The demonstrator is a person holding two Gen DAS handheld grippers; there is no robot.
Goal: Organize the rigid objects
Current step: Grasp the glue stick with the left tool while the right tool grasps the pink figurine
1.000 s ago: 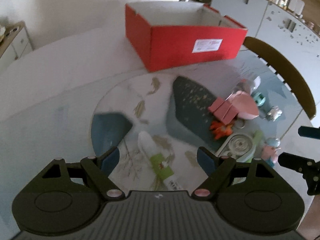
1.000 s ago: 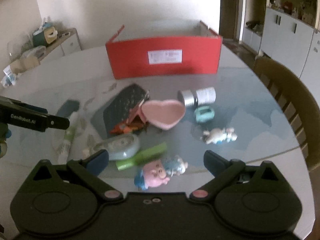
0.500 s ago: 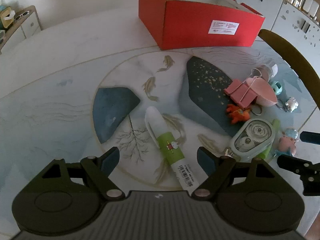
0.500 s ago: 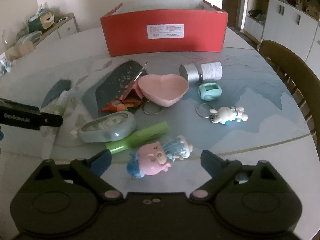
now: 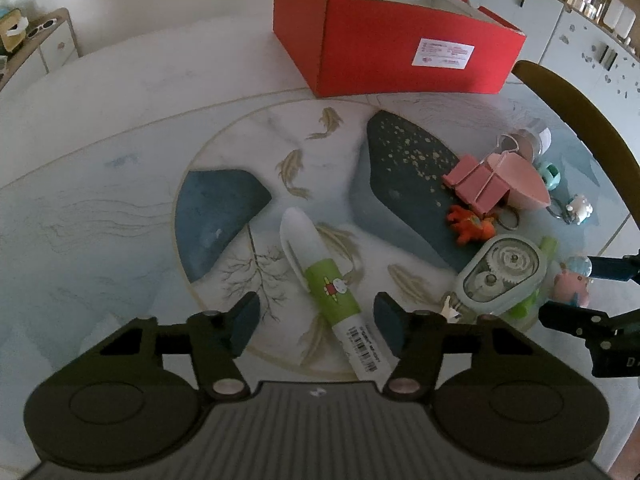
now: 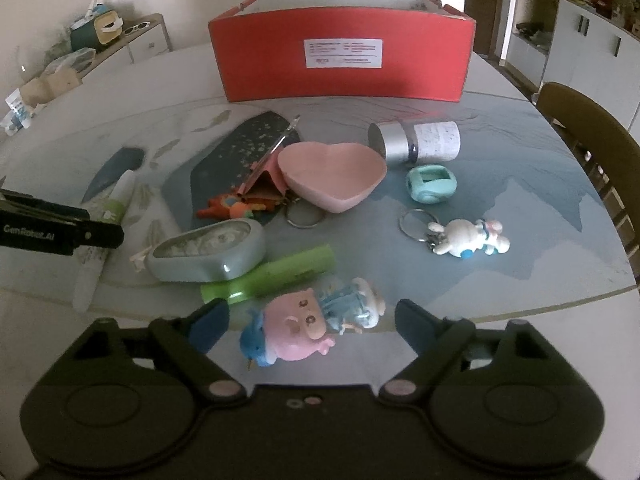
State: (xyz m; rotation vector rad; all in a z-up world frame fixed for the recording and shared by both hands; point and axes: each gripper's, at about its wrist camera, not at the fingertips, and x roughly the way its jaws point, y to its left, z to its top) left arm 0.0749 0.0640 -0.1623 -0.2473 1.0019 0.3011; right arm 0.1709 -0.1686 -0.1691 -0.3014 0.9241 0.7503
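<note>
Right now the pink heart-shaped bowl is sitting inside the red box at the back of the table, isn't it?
Not quite. The right wrist view shows the pink heart-shaped bowl on the table, out in front of the red box among the other small things, not inside it. The box does stand at the back.

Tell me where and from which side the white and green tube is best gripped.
Probably grip the white and green tube across its green-labelled middle, coming from above. It lies flat on the table, with free space on both long sides. The left tool, whose jaws have just been closing, already straddles its barcode end without touching.
</note>
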